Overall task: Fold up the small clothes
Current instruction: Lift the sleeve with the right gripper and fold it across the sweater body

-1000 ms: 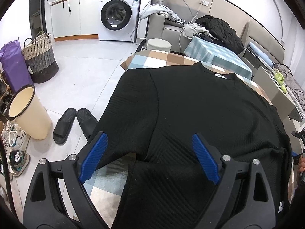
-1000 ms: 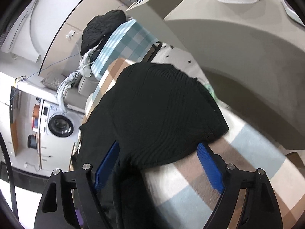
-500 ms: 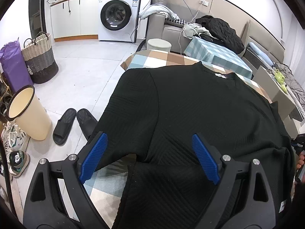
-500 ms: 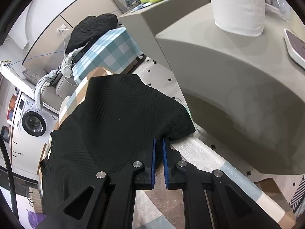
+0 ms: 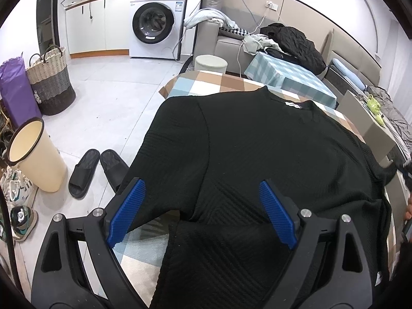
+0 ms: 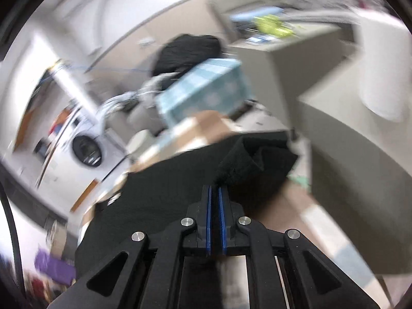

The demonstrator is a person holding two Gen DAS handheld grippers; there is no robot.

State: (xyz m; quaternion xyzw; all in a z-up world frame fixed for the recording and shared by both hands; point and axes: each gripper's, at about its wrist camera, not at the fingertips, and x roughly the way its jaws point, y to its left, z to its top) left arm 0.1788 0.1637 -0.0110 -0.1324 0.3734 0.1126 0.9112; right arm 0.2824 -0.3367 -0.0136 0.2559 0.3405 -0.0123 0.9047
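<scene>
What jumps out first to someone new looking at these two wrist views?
The black ribbed-knit top spread over the checked tablecloth fills the left wrist view, with the open left gripper poised over its near sleeve. In the blurred right wrist view, the right gripper is shut on a bunched sleeve edge of that top. Behind, a white front-loading washing machine stands against the far wall.

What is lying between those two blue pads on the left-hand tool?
In the left wrist view, the black ribbed knit top, spread on the checked tablecloth, lies between the open left gripper's pads, untouched.
</scene>
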